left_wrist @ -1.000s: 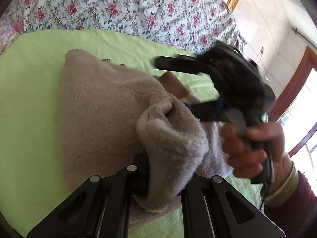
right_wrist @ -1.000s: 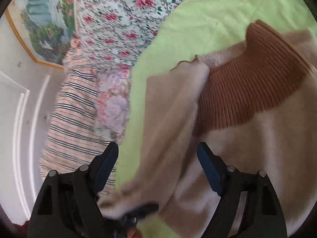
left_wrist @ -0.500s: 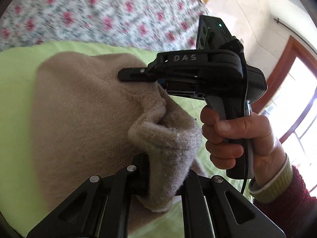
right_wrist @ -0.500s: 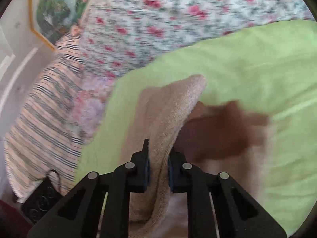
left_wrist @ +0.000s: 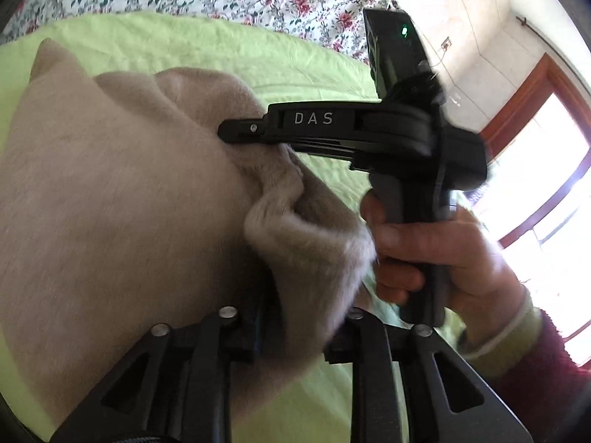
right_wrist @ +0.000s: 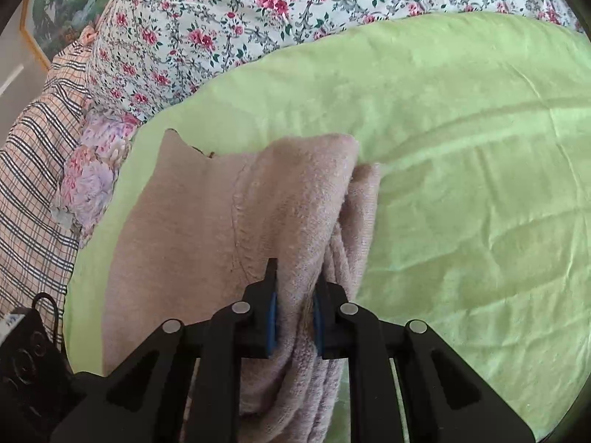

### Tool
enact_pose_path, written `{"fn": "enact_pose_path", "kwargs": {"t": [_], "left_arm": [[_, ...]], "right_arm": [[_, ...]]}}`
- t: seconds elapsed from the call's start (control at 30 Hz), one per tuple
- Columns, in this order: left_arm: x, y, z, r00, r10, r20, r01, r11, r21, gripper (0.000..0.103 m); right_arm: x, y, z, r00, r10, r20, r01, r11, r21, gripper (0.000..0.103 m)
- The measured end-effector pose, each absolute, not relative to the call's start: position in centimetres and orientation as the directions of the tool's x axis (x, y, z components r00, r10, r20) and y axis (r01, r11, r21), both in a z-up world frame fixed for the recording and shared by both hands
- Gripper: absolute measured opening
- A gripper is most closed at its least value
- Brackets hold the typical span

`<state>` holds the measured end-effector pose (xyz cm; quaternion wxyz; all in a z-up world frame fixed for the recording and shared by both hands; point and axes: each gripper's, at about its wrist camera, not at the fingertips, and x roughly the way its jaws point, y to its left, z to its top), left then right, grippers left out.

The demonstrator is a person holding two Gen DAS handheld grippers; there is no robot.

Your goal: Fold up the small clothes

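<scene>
My left gripper [left_wrist: 295,328] and right gripper [right_wrist: 293,306] each clenched the beige sweater's [right_wrist: 177,229] near edge, its length running away toward the far floral quilt [right_wrist: 229,18]

Bed w/ floral quilt [right_wrist: 207,33]; green blanket [right_wrist: 461,170] spread over it. Beige knit garment [right_wrist: 177,229] lies on the blanket, partly bunched. Plaid cloth [right_wrist: 33,170] at bed's edge.

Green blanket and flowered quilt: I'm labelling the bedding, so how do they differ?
The green blanket is plain; the flowered quilt is white with pink roses. The blanket lies directly under the beige sweater; the quilt lies beyond it, touching no sweater. Both are soft bed coverings.
</scene>
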<state>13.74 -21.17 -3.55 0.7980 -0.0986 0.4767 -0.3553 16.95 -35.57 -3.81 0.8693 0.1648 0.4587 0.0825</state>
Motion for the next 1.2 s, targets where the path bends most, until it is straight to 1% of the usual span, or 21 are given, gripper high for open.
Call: {"fn": "enact_pose_path", "kwargs": {"t": [0.07,0.1,0.13,0.17,0.23,0.3,0.37,0.4,0.43,0.47,0.57,0.63,0.77,0.87,0.9,0.97,1.0,1.03,1.07,1.13,1.2], "left_arm": [[12.5,-19.6,-2.8,0.294,-0.666,-0.685,0.47,0.725,-0.503,0.025],[11.8,-18.5,-2.3,0.304,-0.668,-0.68,0.47,0.725,-0.503,0.028],[11.2,-17.9,-1.9,0.315,-0.666,-0.677,0.469,0.729,-0.499,0.035],[10.7,-16.9,-1.4,0.337,-0.659,-0.673,0.464,0.738,-0.491,0.038],[10.2,-14.5,-0.8,0.383,-0.642,-0.664,0.438,0.759,-0.481,0.046],[10.1,-12.1,-0.6,0.41,-0.624,-0.665,0.397,0.779,-0.486,0.05],[10.5,-9.8,-0.8,0.435,-0.602,-0.669,0.352,0.798,-0.49,0.059],[11.1,-9.1,-0.8,0.443,-0.591,-0.674,0.333,0.807,-0.488,0.066],[11.9,-8.5,-1.2,0.449,-0.578,-0.681,0.308,0.816,-0.49,0.07],[12.5,-8.0,-1.5,0.446,-0.575,-0.686,0.287,0.818,-0.499,0.07],[15.2,-7.2,-2.4,0.419,-0.589,-0.691,0.235,0.806,-0.544,0.071],[16.1,-7.0,-2.7,0.412,-0.594,-0.691,0.22,0.8,-0.557,0.076],[18.2,-7.4,-3.7,0.359,-0.631,-0.688,0.216,0.773,-0.596,0.081],[20.4,-8.1,-5.4,0.314,-0.638,-0.703,0.185,0.767,-0.614,0.084],[21.3,-8.3,-6.2,0.294,-0.644,-0.707,0.17,0.763,-0.624,0.09],[22.8,-8.6,-7.7,0.266,-0.667,-0.696,0.146,0.741,-0.655,0.09],[23.0,-8.7,-8.0,0.269,-0.674,-0.688,0.151,0.735,-0.661,0.087],[23.0,-8.7,-7.9,0.285,-0.678,-0.678,0.172,0.732,-0.66,0.068],[23.0,-8.9,-7.8,0.286,-0.686,-0.669,0.193,0.725,-0.661,0.064],[22.6,-8.6,-7.2,0.302,-0.677,-0.671,0.209,0.734,-0.646,0.052],[21.6,-7.7,-6.1,0.322,-0.681,-0.658,0.222,0.73,-0.647,0.047]], "right_arm": [[16.1,-35.6,-3.6,0.574,0.248,-0.78,0.032,0.946,0.324,0.023],[15.7,-35.7,-3.4,0.577,0.225,-0.785,0.041,0.952,0.303,0.025],[15.1,-35.6,-3.0,0.58,0.158,-0.799,0.067,0.968,0.24,0.037],[14.6,-35.6,-2.7,0.582,0.113,-0.805,0.081,0.977,0.196,0.049],[13.6,-36.0,-2.2,0.582,0.079,-0.81,0.101,0.981,0.168,0.057],[12.6,-36.9,-1.7,0.584,0.094,-0.807,0.125,0.971,0.203,0.064],[11.9,-37.6,-1.2,0.597,0.141,-0.789,0.135,0.953,0.273,0.078],[11.7,-37.6,-1.1,0.603,0.176,-0.778,0.125,0.942,0.311,0.081],[11.6,-37.7,-1.2,0.607,0.222,-0.763,0.108,0.928,0.356,0.085],[11.6,-37.7,-1.4,0.607,0.272,-0.747,0.097,0.907,0.409,0.085],[11.8,-37.3,-2.1,0.597,0.331,-0.731,0.093,0.877,0.472,0.085],[11.9,-37.0,-2.7,0.588,0.339,-0.734,0.099,0.871,0.482,0.085],[12.8,-37.1,-4.0,0.569,0.381,-0.729,0.107,0.844,0.525,0.085],[13.8,-37.5,-5.1,0.551,0.415,-0.724,0.111,0.823,0.557,0.085],[14.1,-37.5,-5.5,0.542,0.423,-0.727,0.114,0.82,0.561,0.085],[14.6,-37.2,-6.3,0.524,0.435,-0.732,0.109,0.818,0.564,0.084],[14.8,-36.9,-6.2,0.521,0.426,-0.739,0.104,0.828,0.551,0.081],[14.9,-36.6,-6.3,0.505,0.427,-0.75,0.1,0.834,0.542,0.055],[15.0,-36.1,-6.7,0.487,0.474,-0.733,0.104,0.802,0.588,0.038],[14.8,-35.1,-6.0,0.501,0.441,-0.745,0.094,0.827,0.554,0.035],[14.3,-33.3,-4.5,0.523,0.43,-0.736,0.056,0.845,0.532,0.033]]}}
